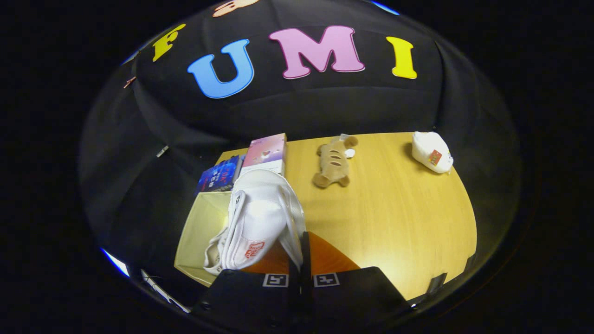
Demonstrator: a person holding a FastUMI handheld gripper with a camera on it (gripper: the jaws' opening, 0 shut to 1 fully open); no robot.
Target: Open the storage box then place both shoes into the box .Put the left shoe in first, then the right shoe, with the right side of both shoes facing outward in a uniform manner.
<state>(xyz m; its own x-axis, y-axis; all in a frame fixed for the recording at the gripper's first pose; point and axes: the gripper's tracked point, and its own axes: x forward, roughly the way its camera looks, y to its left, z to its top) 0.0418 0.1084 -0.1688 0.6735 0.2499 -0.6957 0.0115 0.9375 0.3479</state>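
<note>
Holding the white shoe (257,222) over the open storage box (199,232) at the table's (394,208) left edge, the gripper (300,260) has its fingers squeezed tight on it. Lower slowly, keeping the shoe straight. A plush toy (333,162) sits farther right.

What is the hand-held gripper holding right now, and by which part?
The hand-held gripper is shut on the white shoe, pinching its edge at the near end. The shoe hangs tilted over the open storage box.
</note>
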